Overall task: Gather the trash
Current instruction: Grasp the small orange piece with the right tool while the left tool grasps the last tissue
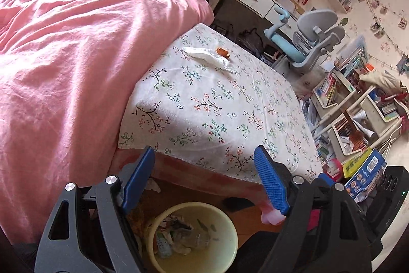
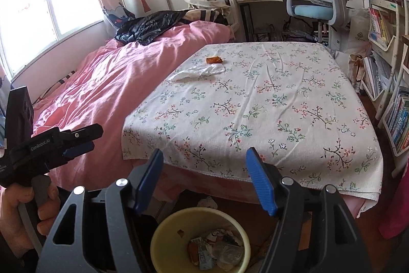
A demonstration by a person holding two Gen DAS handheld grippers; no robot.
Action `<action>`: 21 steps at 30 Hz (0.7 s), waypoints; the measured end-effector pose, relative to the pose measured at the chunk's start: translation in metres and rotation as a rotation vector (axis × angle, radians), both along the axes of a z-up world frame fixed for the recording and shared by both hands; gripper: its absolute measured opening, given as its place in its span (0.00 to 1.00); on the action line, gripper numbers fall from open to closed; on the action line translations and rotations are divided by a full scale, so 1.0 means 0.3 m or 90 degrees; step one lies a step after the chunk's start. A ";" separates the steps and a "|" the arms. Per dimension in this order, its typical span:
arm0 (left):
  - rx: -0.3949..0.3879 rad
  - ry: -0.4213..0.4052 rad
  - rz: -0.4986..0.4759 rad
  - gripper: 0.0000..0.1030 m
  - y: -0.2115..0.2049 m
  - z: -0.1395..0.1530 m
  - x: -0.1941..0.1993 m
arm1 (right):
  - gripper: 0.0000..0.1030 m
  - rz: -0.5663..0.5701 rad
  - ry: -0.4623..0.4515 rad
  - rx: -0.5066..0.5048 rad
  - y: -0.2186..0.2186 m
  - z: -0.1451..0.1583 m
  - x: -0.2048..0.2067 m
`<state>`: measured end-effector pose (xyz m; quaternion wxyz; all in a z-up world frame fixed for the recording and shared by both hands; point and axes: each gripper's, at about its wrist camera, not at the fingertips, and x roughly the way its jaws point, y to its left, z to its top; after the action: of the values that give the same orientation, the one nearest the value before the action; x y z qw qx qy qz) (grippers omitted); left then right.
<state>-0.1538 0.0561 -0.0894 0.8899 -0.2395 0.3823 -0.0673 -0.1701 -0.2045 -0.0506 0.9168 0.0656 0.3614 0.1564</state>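
The white wrapper (image 2: pixel 198 72) lies on your floral cloth (image 2: pixel 255 106) just beside an orange scrap (image 2: pixel 214 59) — pink duvet (image 2: pixel 107 83) alongside, yellow bin (image 2: pixel 199 242) below its near edge. Both grippers — left (image 1: pixel 204 181), right (image 2: pixel 204 178) — gape empty.

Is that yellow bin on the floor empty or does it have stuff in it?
Partly filled: the yellow bin stands upright, with wrappers and crumpled scraps covering its bottom, well below the rim.
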 end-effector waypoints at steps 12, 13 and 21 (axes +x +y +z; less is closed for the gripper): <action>0.015 0.022 -0.004 0.74 -0.004 -0.014 0.031 | 0.65 -0.012 0.009 0.050 -0.044 0.026 0.003; 0.030 0.022 -0.008 0.74 -0.014 -0.013 0.039 | 0.67 -0.009 0.010 0.051 -0.045 0.027 0.003; 0.093 -0.001 -0.031 0.74 -0.048 0.018 0.194 | 0.70 -0.001 0.022 0.058 -0.035 0.050 0.106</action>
<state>-0.0955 0.0416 -0.0841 0.9035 -0.1647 0.3910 -0.0614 -0.1383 -0.2149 -0.0357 0.9066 0.1103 0.3695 0.1713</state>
